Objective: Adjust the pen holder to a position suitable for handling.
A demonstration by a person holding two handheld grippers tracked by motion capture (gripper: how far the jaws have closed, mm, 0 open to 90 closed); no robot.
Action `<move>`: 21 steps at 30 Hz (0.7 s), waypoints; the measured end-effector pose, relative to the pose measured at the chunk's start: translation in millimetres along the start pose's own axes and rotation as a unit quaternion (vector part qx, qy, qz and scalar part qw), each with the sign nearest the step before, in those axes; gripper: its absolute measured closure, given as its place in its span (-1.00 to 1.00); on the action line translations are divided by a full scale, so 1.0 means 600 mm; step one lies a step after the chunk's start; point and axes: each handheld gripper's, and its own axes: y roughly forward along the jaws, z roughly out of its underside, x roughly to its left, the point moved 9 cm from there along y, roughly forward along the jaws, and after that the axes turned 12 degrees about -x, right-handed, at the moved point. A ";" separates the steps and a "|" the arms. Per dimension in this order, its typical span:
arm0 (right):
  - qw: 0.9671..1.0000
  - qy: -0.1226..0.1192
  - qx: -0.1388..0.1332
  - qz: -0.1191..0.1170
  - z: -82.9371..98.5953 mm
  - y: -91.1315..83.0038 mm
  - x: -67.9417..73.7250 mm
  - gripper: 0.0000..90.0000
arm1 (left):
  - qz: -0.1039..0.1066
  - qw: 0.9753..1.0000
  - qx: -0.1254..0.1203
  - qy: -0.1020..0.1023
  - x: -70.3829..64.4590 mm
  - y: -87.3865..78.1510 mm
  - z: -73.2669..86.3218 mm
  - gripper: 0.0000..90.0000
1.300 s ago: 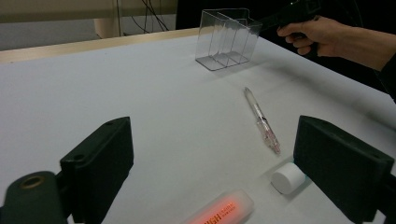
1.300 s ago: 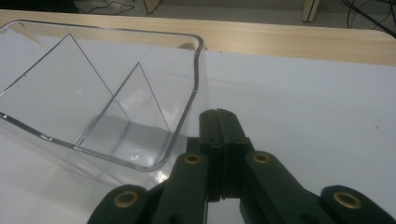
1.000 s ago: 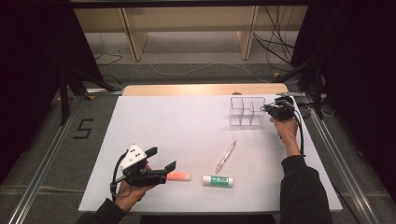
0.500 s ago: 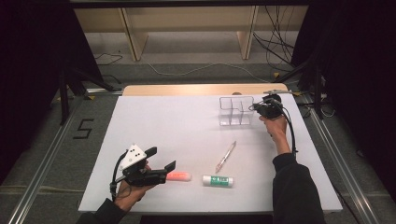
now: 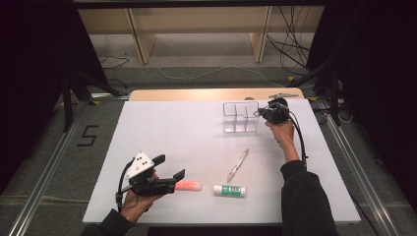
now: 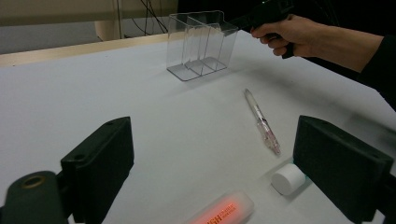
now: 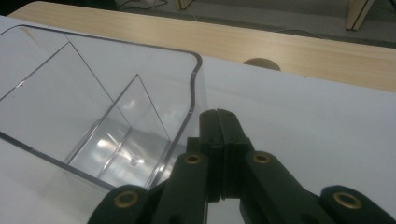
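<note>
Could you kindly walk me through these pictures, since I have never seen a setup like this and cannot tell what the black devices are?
A person sits at a white table, holding a hand-operated two-jaw gripper in each hand. The high view looks down from above; each gripper view comes from a camera riding on that gripper. The left gripper is open and holds nothing. Before it lie an orange marker, a white glue stick and a pen. The right gripper, jaws together, is at the rim of a clear divided organizer; whether it pinches the wall I cannot tell.
</note>
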 end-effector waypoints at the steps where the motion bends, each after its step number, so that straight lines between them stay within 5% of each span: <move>1: 1.000 -0.003 0.000 0.000 -0.001 0.001 0.002 1.00 | 0.000 1.000 0.000 0.000 0.000 0.000 0.000 -0.74; 21: 1.000 -0.019 0.003 -0.025 -0.011 0.029 0.062 1.00 | 0.000 1.000 -0.003 0.000 0.001 -0.001 -0.002 -0.74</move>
